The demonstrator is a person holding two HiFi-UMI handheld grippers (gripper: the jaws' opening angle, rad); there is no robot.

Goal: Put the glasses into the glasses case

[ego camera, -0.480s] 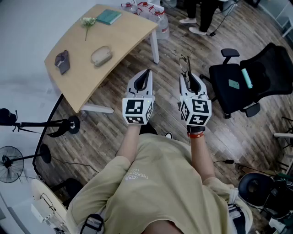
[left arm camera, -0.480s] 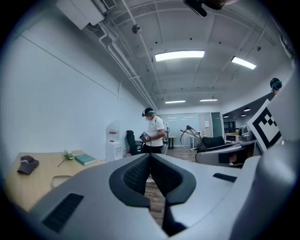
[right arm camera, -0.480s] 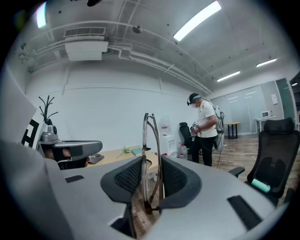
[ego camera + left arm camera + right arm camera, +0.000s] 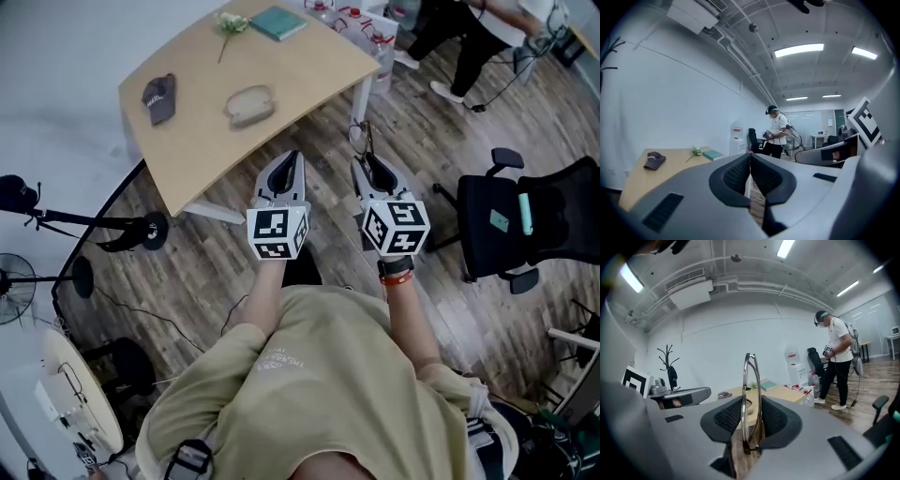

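Gripping glasses [image 4: 749,380], right gripper [image 4: 751,405] — case [image 4: 249,105] seemingly shut

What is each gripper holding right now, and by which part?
The right gripper pinches the folded glasses at one end, with the rest sticking out beyond its jaws. The left gripper is shut on nothing.

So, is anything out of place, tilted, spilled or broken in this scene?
Nothing looks spilled or broken. One thing stands out: the glasses stand on edge, pinched in the right gripper over the wooden floor, apart from the table where the glasses case lies. The left gripper is shut and empty.
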